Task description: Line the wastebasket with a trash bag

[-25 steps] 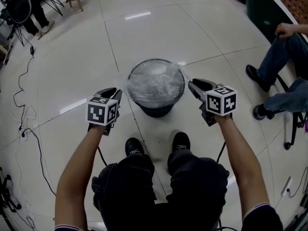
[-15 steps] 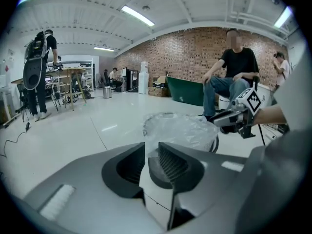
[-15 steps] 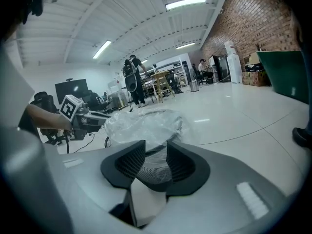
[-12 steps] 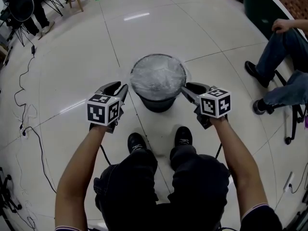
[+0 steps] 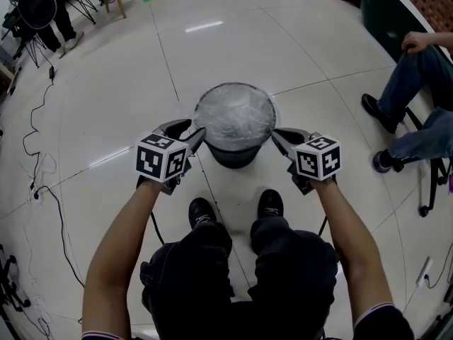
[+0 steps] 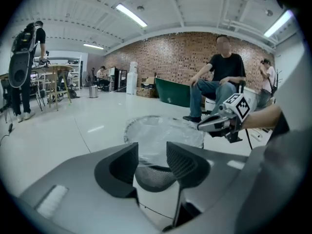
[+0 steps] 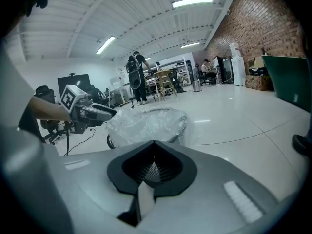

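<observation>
A black mesh wastebasket [image 5: 233, 153] stands on the floor in front of my feet, with a clear trash bag [image 5: 235, 115] spread over its mouth. My left gripper [image 5: 197, 132] is at the basket's left rim; its jaws have just been opening and stand open. In the left gripper view the mesh wall [image 6: 153, 175] shows in the gap, and nothing is pinched. My right gripper [image 5: 275, 132] is at the right rim; its jaws have just been closing and meet tip to tip [image 7: 154, 143]. Crinkled bag film [image 7: 146, 123] lies just beyond them; I cannot tell whether any is caught.
A seated person [image 5: 421, 98] is at the right, their feet close to the basket's far right. Cables [image 5: 35, 168] trail over the tiled floor at the left. A dark green bin [image 5: 386, 9] stands at the back right. My shoes [image 5: 203, 212] are right behind the basket.
Both grippers have moved inward to the basket's rim. The left jaws have spread apart and the right jaws have come together.
</observation>
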Action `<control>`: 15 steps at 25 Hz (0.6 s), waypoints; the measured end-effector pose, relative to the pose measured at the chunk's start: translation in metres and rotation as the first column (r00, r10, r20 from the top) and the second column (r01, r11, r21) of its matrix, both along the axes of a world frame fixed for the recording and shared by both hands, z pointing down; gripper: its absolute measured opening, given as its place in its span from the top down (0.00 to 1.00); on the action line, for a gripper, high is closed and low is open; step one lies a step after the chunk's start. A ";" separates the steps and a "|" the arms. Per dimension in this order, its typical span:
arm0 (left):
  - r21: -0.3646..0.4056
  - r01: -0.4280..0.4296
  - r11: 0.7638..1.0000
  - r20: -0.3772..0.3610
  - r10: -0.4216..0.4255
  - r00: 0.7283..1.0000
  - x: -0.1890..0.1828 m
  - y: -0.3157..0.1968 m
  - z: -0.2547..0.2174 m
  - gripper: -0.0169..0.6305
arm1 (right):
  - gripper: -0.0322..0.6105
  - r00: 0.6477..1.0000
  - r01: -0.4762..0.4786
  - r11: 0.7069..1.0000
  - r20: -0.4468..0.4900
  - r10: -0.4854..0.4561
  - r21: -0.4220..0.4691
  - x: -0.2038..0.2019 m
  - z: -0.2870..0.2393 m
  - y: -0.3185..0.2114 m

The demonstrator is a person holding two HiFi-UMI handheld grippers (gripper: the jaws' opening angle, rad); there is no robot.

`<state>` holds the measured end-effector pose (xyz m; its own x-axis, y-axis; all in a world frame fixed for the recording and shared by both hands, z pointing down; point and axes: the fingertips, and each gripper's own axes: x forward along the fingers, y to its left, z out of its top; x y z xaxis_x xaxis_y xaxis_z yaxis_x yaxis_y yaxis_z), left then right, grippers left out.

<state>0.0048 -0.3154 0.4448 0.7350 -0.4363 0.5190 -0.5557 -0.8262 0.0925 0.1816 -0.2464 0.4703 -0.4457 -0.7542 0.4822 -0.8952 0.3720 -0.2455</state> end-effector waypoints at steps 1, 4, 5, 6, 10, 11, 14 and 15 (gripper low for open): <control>-0.011 -0.011 1.000 0.024 0.012 1.000 0.002 0.002 0.006 0.69 | 0.95 1.000 0.002 1.000 0.000 -0.002 -0.001 -0.001 0.001 0.001; -0.016 -0.025 1.000 0.083 0.027 0.996 0.005 0.007 0.019 0.95 | 0.95 1.000 0.009 1.000 -0.001 -0.009 0.001 -0.001 0.001 0.005; -0.016 -0.032 0.999 0.089 0.033 0.995 0.006 0.010 0.020 0.95 | 0.95 1.000 0.012 1.000 -0.004 -0.012 0.001 0.000 0.001 0.005; -0.017 -0.039 0.999 0.095 0.041 0.995 0.006 0.012 0.021 0.95 | 0.95 1.000 0.013 1.000 -0.006 -0.013 0.001 0.001 0.002 0.006; -0.016 -0.046 0.999 0.106 0.048 0.993 0.001 0.019 0.022 0.95 | 0.95 1.000 0.016 1.000 -0.007 -0.016 -0.001 0.001 0.001 0.010; -0.018 -0.046 0.999 0.107 0.047 0.993 -0.002 0.021 0.022 0.95 | 0.95 1.000 0.019 1.000 -0.009 -0.019 -0.001 0.000 0.001 0.011; -0.028 -0.045 0.999 0.108 0.048 0.993 -0.008 0.027 0.023 0.95 | 0.95 0.999 0.029 1.000 -0.020 -0.029 0.000 -0.006 -0.001 0.015; -0.031 -0.044 0.999 0.108 0.047 0.993 -0.009 0.029 0.024 0.95 | 0.95 0.999 0.032 0.999 -0.024 -0.032 0.000 -0.008 -0.001 0.017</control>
<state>-0.0045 -0.2862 0.4684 0.6921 -0.3875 0.6089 -0.5258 -0.8487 0.0575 0.1739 -0.2290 0.4694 -0.4581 -0.7398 0.4928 -0.8883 0.4007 -0.2242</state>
